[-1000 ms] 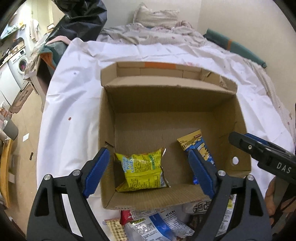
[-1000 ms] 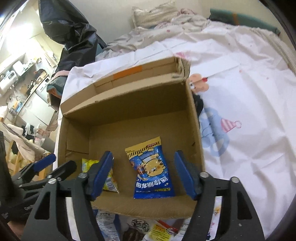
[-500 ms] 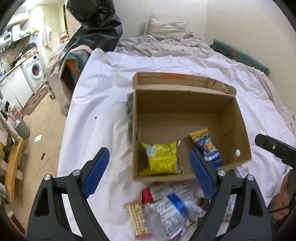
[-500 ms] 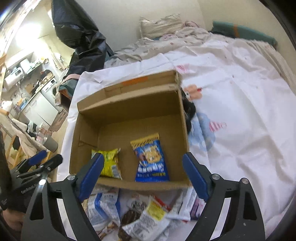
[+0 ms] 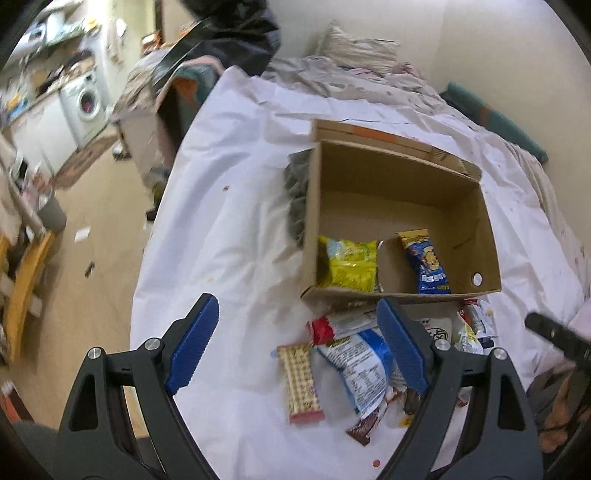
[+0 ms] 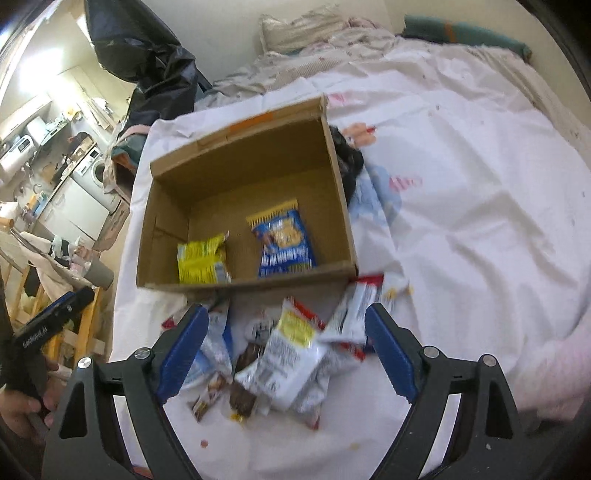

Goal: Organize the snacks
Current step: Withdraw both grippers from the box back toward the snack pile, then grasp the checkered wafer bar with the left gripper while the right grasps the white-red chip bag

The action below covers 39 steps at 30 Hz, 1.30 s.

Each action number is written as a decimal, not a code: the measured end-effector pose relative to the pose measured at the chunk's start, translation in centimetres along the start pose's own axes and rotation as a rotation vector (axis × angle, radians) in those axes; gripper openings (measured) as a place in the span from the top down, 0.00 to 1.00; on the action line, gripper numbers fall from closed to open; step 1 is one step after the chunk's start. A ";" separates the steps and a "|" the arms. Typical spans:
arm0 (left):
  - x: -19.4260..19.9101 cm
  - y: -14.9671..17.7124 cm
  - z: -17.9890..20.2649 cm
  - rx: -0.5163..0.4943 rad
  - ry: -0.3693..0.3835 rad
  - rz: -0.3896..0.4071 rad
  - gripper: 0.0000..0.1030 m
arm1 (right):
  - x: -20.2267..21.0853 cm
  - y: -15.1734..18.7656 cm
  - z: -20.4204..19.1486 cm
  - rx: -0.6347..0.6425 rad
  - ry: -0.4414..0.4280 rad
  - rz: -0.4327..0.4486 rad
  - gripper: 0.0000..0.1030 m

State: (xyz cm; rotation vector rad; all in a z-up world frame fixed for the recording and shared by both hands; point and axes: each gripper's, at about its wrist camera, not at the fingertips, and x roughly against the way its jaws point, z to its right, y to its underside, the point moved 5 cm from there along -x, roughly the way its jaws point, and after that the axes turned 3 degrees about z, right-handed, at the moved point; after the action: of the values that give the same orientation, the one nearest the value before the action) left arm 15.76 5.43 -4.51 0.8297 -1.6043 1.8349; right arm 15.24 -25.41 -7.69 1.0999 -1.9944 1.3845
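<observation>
An open cardboard box [image 5: 484, 240] [image 6: 340, 199] lies on the white sheet. A yellow snack packet [image 5: 349, 264] [image 6: 201, 260] and a blue snack packet [image 5: 428, 264] [image 6: 284, 243] lie inside it. A pile of loose snacks [image 5: 354, 354] [image 6: 288, 347] lies in front of the box, with a tan wafer bar [image 5: 300, 380] at its left edge. My left gripper [image 5: 295, 350] is open and empty above the pile's left side. My right gripper [image 6: 286, 354] is open and empty above the pile.
The bed's left edge [image 5: 147, 266] drops to a wooden floor. A dark cloth [image 5: 295, 199] [image 6: 347, 158] lies against the box's side. Rumpled bedding and a pillow [image 6: 306, 26] lie beyond the box. A washing machine [image 5: 86, 103] stands far left.
Both grippers have pulled back from over the box and away from it. The snack pile in front of the box has come into view under both grippers.
</observation>
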 end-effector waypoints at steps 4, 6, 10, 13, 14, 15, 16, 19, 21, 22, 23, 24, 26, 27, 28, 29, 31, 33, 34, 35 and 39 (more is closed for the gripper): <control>-1.4 1.5 -2.1 0.075 -0.028 -0.090 0.17 | -0.1 1.2 0.6 -0.052 0.001 -0.025 0.13; -2.9 2.6 -3.2 0.128 -0.040 -0.165 0.17 | -0.4 1.6 0.8 -0.070 0.004 -0.037 0.13; -5.9 5.3 -4.1 0.202 -0.048 -0.329 0.18 | -1.3 1.8 0.8 -0.081 0.017 -0.061 0.13; -8.3 7.1 -3.4 0.218 -0.046 -0.428 0.26 | -1.8 2.0 0.8 -0.089 0.018 -0.078 0.13; -9.0 7.5 -3.1 0.216 -0.048 -0.447 0.26 | -2.0 2.1 0.8 -0.090 0.020 -0.083 0.13; -9.7 7.7 -2.6 0.207 -0.048 -0.466 0.27 | -2.1 2.1 0.7 -0.090 0.022 -0.088 0.13; -10.5 7.8 -2.1 0.188 -0.048 -0.482 0.31 | -2.3 2.2 0.6 -0.089 0.022 -0.093 0.13; -12.0 8.6 -1.0 0.129 -0.082 -0.515 0.36 | -2.2 2.2 0.6 -0.089 0.023 -0.093 0.14; -12.8 9.3 -0.6 0.109 -0.103 -0.541 0.36 | -2.2 2.2 0.8 -0.097 0.027 -0.091 0.13; -13.1 9.6 -0.5 0.099 -0.112 -0.551 0.37 | -2.3 2.2 1.0 -0.105 0.029 -0.093 0.13; -13.3 9.7 -0.4 0.087 -0.116 -0.554 0.41 | -2.3 2.2 1.2 -0.110 0.030 -0.094 0.13; -13.3 9.7 -0.3 0.075 -0.118 -0.553 0.46 | -2.3 2.2 1.4 -0.120 0.032 -0.095 0.13; -13.1 9.6 0.2 0.051 -0.106 -0.545 0.75 | -2.2 2.1 2.1 -0.148 0.039 -0.091 0.13; -13.0 9.5 0.5 0.039 -0.107 -0.545 0.78 | -2.2 2.1 2.4 -0.161 0.041 -0.089 0.13; -12.8 9.5 0.5 0.036 -0.105 -0.544 0.78 | -2.1 2.0 2.7 -0.179 0.040 -0.086 0.13; -12.5 9.5 0.3 0.048 -0.098 -0.540 0.78 | -2.2 2.0 3.0 -0.192 0.038 -0.088 0.13; -11.9 9.3 0.0 0.076 -0.081 -0.540 0.78 | -2.5 2.0 3.4 -0.220 0.030 -0.103 0.13; -10.9 8.6 -0.4 0.087 -0.068 -0.520 0.78 | -2.8 2.2 3.7 -0.240 0.023 -0.121 0.13; -10.3 8.1 -0.7 0.095 -0.065 -0.502 0.78 | -2.9 2.3 3.8 -0.251 0.019 -0.130 0.13; -9.6 7.6 -0.9 0.107 -0.060 -0.480 0.78 | -3.1 2.5 3.8 -0.264 0.012 -0.139 0.13; -6.8 6.1 -0.8 0.132 -0.014 -0.411 0.78 | -4.6 3.6 4.5 -0.347 -0.023 -0.212 0.12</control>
State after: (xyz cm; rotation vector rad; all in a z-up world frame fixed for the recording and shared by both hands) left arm 15.52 5.38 -13.62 1.1376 -1.2171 1.6493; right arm 15.11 -27.33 -14.78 1.1277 -1.9722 0.8817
